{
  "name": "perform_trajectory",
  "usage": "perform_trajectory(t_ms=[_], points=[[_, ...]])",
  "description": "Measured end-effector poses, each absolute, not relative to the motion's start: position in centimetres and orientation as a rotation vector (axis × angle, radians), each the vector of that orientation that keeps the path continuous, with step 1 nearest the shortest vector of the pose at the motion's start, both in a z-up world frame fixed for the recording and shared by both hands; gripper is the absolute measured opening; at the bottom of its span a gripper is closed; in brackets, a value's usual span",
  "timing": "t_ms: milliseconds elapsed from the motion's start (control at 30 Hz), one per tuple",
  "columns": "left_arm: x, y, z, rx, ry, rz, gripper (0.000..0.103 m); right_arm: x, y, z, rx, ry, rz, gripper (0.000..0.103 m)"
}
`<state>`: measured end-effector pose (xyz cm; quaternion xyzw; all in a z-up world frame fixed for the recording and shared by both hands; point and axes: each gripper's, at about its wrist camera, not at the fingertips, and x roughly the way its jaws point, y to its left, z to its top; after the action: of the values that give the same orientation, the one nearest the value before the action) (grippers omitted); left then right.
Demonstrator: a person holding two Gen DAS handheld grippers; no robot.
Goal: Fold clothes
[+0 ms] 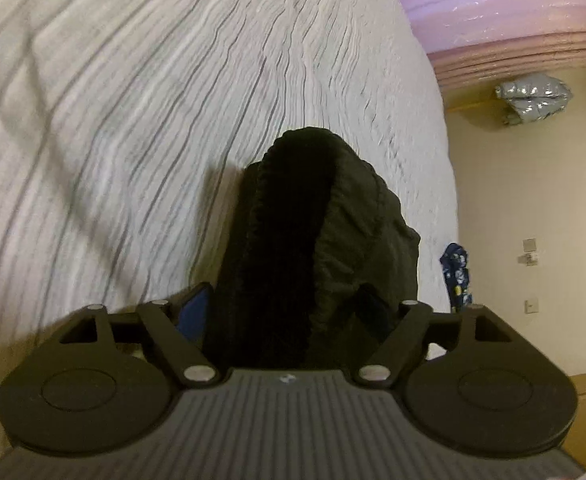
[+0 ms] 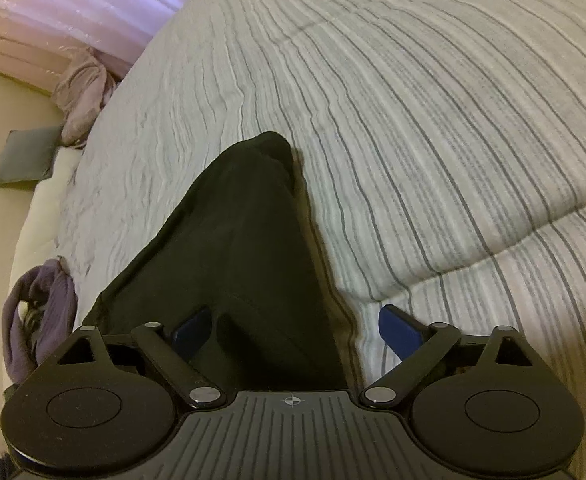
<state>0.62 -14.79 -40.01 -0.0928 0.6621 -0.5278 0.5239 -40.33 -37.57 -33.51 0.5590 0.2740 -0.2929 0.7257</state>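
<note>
Left hand-held gripper [image 1: 289, 312]: clamped on the black garment [image 1: 313, 232] at its gathered, ribbed edge.
Right hand-held gripper [image 2: 297, 332]: jaws wide; cloth lies against one finger only, unpinched.
Garment place: hanging over the striped bed [image 1: 133, 120], near its side edge.
Advice: pinch the right corner first, then spread it flat.

black garment [image 1: 313, 240], grey-striped white bedspread [image 1: 133, 100]

Left tool [image 1: 289, 312]: blue fingers [image 1: 193, 312] set apart, dark cloth filling the gap; grip uncertain. Right tool [image 2: 297, 332]: fingers [image 2: 399, 330] spread wide, pointing forward and down.
</note>
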Motion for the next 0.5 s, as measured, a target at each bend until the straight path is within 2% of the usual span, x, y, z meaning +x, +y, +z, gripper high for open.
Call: perform_trajectory(t_ms=[67, 167, 267, 300, 333, 433, 500], points=[[0.3, -15.0, -40.5, -0.219, 1.582, -1.275, 0.081, -40.5, -37.9, -34.0, 1.249, 0.594, -0.606, 0.093], [-0.2, -15.0, -40.6, -0.215, 1.57, -1.291, 0.082, -40.5, -38.5, -34.9, 1.284, 0.585, -0.531, 0.093], [-0.8, -15.4, -40.6, -0.196, 1.547, -1.294, 0.077, -39.4, -39.1, -35.8, 1.291, 0.599, -0.465, 0.092], [-1.0, -15.5, -40.4, -0.187, 1.539, -1.293, 0.075, -39.0, -39.2, -35.9, 1.284, 0.608, -0.449, 0.088], [-1.0, -15.5, -40.3, -0.179, 1.535, -1.292, 0.069, -38.5, -39.3, -36.0, 1.279, 0.617, -0.438, 0.057], [-0.8, -15.5, -39.8, -0.159, 1.541, -1.299, 0.056, -38.1, -39.1, -36.3, 1.294, 0.621, -0.445, 0.048], [-0.6, -15.7, -39.3, -0.138, 1.548, -1.317, 0.052, -38.2, -38.8, -35.8, 1.291, 0.614, -0.458, 0.041]])
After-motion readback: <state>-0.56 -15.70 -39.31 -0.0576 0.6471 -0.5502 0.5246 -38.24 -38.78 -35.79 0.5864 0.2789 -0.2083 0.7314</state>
